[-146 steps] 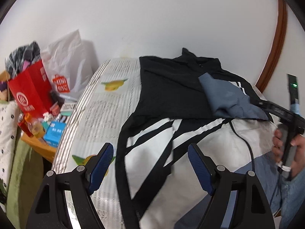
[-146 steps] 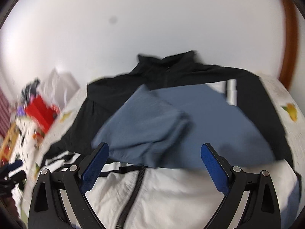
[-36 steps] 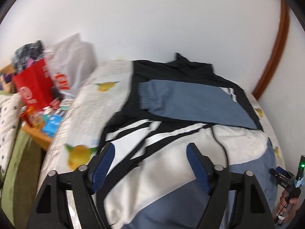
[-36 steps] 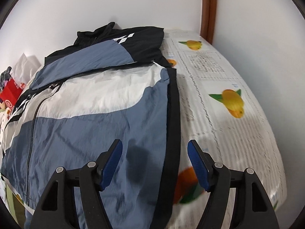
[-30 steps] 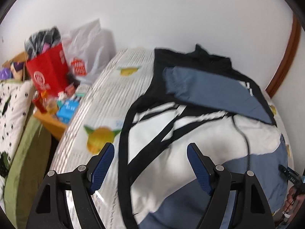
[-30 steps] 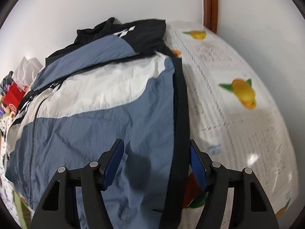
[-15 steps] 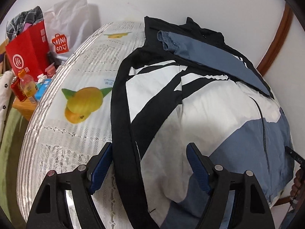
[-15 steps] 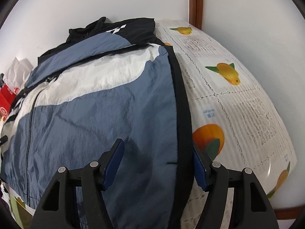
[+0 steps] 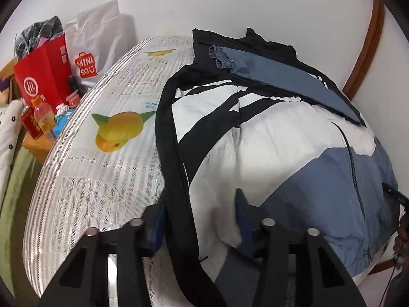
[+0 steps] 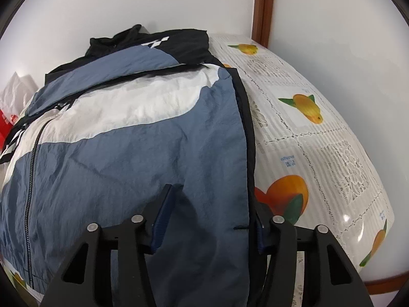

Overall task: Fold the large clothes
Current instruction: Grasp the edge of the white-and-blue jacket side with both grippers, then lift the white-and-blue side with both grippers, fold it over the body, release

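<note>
Both tongs spread, straddling jacket [image 9: 281, 138] hem corners: left tongs [image 9: 199, 220], right tongs [image 10: 207, 220]. Risk: slick fabric slipping out; folded sleeve [image 9: 276, 74], upper frame, sliding off w/ uneven lift.

My left gripper [image 9: 199, 220] straddles the jacket [image 9: 268, 133] hem's left edge, my right gripper [image 10: 207, 220] its right edge; the jacket lies on the tablecloth [image 9: 102, 168], shopping bags [image 9: 43, 69] farther left.
</note>
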The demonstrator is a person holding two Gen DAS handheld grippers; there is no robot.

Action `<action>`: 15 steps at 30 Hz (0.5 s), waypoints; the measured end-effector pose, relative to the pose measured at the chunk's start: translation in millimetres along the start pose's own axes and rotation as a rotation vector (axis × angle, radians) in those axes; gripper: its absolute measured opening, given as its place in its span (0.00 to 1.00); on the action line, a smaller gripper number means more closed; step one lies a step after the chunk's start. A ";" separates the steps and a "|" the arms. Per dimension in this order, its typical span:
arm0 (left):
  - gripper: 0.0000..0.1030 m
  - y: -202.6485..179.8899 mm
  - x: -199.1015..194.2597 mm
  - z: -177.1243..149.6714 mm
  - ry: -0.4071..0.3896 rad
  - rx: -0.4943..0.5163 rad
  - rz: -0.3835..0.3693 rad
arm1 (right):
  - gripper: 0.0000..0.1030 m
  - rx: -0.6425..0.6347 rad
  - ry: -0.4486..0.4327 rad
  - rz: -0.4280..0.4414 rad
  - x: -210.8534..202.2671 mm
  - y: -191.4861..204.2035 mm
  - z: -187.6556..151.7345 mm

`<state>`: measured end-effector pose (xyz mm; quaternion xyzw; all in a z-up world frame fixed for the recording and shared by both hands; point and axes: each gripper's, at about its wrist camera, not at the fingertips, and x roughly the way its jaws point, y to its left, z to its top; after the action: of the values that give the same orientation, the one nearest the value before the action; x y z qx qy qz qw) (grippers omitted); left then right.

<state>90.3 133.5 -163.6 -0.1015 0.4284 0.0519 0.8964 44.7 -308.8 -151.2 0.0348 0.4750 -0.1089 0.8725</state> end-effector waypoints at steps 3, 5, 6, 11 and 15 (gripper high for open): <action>0.18 -1.7 0.5 -0.6 0.011 -0.018 -0.036 | 0.31 -0.008 0.004 0.012 -1.2 1.4 1.6; 0.11 -3.8 0.7 -1.0 0.020 -0.024 -0.045 | 0.10 -0.023 0.009 0.031 -1.4 3.3 2.6; 0.10 -5.0 0.3 -1.1 0.022 -0.028 -0.045 | 0.09 -0.033 0.011 0.035 -2.0 5.1 2.3; 0.07 -7.5 -13.3 -1.1 0.008 -0.023 -0.030 | 0.05 -0.030 -0.010 0.038 -17.2 4.2 -1.1; 0.06 -0.1 -28.9 -1.7 -0.005 -0.048 -0.063 | 0.05 -0.039 -0.037 0.055 -36.9 1.3 -4.0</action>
<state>70.8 132.8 -142.1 -0.1364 0.4214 0.0340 0.8959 22.3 -301.1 -122.7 0.0286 0.4596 -0.0763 0.8844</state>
